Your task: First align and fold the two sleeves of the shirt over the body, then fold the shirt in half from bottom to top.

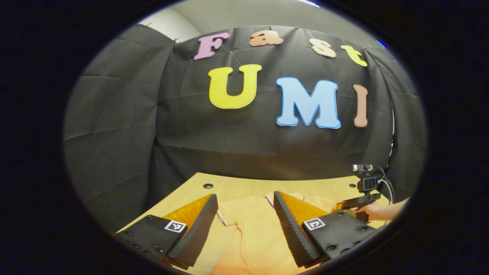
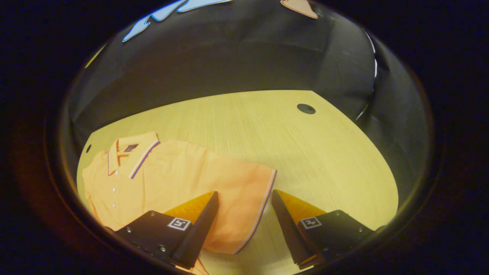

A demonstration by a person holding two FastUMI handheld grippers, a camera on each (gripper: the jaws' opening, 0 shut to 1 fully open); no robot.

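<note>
An orange polo shirt [image 2: 172,172] lies flat on the wooden table [image 2: 267,126], collar [image 2: 131,152] to the left and buttons showing. One short sleeve [image 2: 244,191], with a striped hem, reaches out toward the right gripper [image 2: 244,193]. That gripper is open, just above the sleeve, its fingers straddling the hem. In the left gripper view, the left gripper [image 1: 244,196] is open low over shirt fabric [image 1: 248,229], nothing pinched. The right gripper [image 1: 361,202] appears there at the far right, held by a hand [image 1: 376,211].
The table has round cable holes [image 2: 306,109] [image 1: 208,186] near its far corners. Black cloth walls stand close behind the table's far edge. Bare wood [image 2: 324,160] lies to the right of the sleeve.
</note>
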